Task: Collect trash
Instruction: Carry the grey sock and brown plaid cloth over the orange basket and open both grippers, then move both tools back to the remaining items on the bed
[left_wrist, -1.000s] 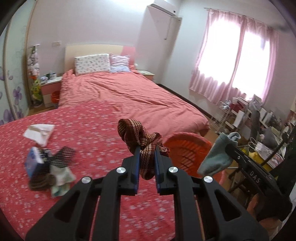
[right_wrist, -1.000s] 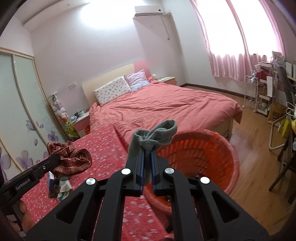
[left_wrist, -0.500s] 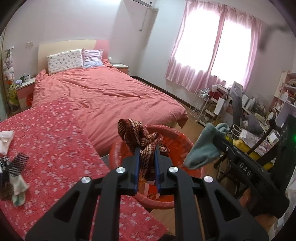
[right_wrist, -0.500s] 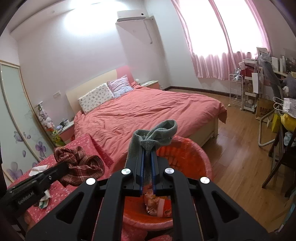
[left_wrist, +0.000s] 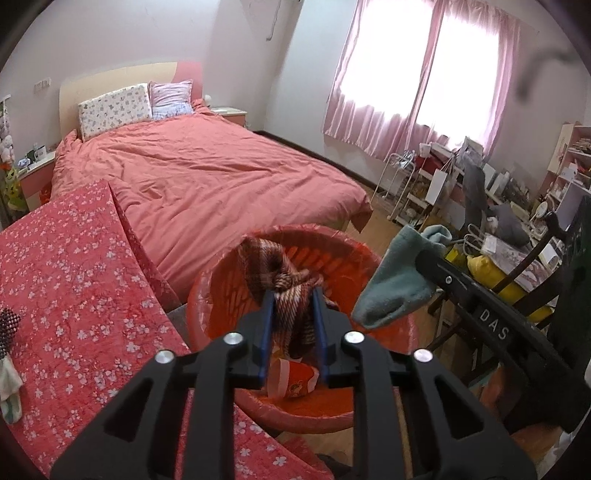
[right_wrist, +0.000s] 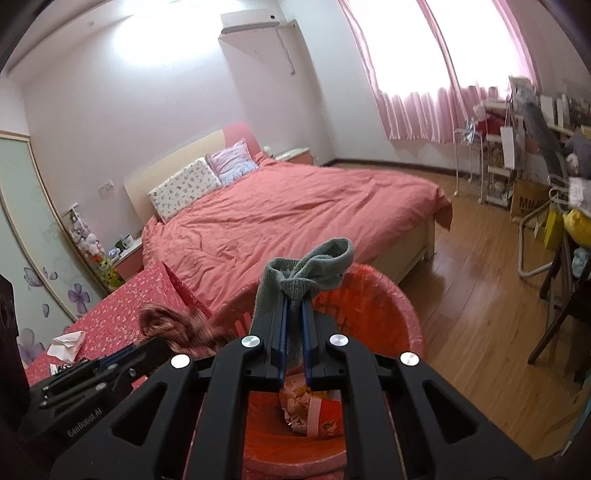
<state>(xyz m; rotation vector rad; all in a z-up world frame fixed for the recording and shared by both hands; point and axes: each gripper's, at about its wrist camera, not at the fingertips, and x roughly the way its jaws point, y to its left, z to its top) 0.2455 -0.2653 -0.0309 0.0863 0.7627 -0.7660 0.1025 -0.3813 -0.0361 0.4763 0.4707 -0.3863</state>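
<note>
Hanging over the red basket (left_wrist: 207, 306), both tools carry cloth. The left tool (left_wrist: 291, 306) has its blue-lined fingers parted a little wider than the bunch between them — a brown plaid rag (left_wrist: 275, 277) whose loop rises at twelve o'clock above the fingertips while its tail droops between them toward the basket's inside; whether the pads press it on both sides I cannot tell. The right tool (right_wrist: 294, 314) is closed narrowly on a grey-green sock (right_wrist: 314, 269), the cuff standing up past the fingertips and the rest draped down the left finger. In the left view that same sock shows at three o'clock, dangling from the other tool above the basket's right rim. The basket stands on the wooden floor (right_wrist: 480, 280), just beside the flowered red surface (left_wrist: 74, 288) and near the foot of the bed (left_wrist: 221, 177). At its bottom lies an orange and white wrapper (right_wrist: 314, 406), seen at six o'clock below the right tool's fingers. On the flowered surface, well apart from the basket, a crumpled white tissue (right_wrist: 68, 343) sits at nine o'clock in the right view — a few small things lie beside it, too small to tell. Pink curtains (left_wrist: 417, 70) cover the bright window at one o'clock.
</note>
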